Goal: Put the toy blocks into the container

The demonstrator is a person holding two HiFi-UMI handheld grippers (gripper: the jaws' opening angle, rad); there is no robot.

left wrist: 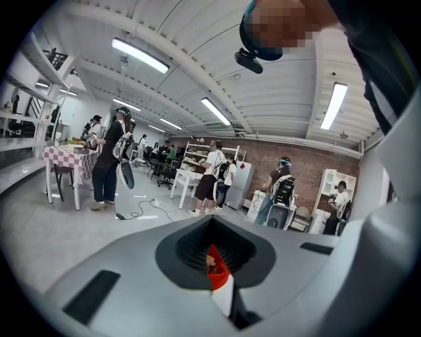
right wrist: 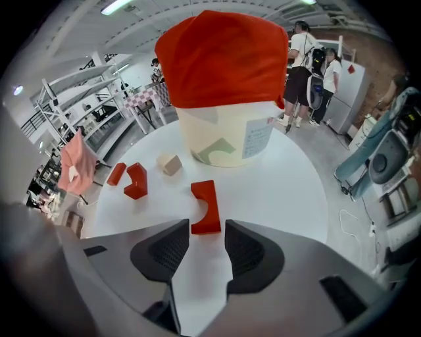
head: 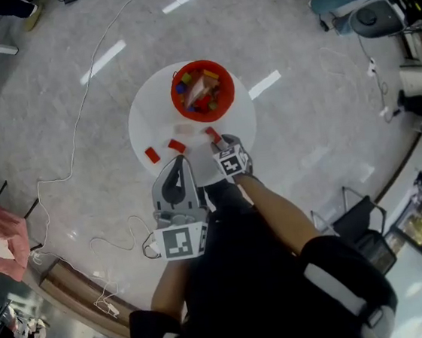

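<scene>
**Red arch block lies at the mouth of open jaws as bucket waits**

At left, the left gripper (head: 181, 162) is held low over the near edge of a round white table (head: 144, 115), its two jaws pressed together with nothing between them; through the thin slit where they meet, only a sliver of red and white shows.

Four loose toy blocks lie on the tabletop, seen from the right gripper's camera. Farthest left is a small flat red block (right wrist: 116, 174). Just beside it is a chunkier red notched block (right wrist: 137, 181). A pale beige block (right wrist: 171, 164) sits alone, nearer the container. Closest to the camera is the red arch block (right wrist: 206, 207), a flat oblong with a half-round bite out of one long side.

The right gripper (right wrist: 206, 232) points steeply down at the table, jaws spread wide and gripping nothing. The near end of the arch block sits right at the gap between the dark ribbed pads (right wrist: 245, 250), and neither pad presses on it.

Beyond stands the container (right wrist: 223, 145), a cream-walled bucket with a broad red rim, at the far side of the table. From the head camera it already holds a jumble of blocks (head: 202, 90) in yellow, blue, green and red.
</scene>
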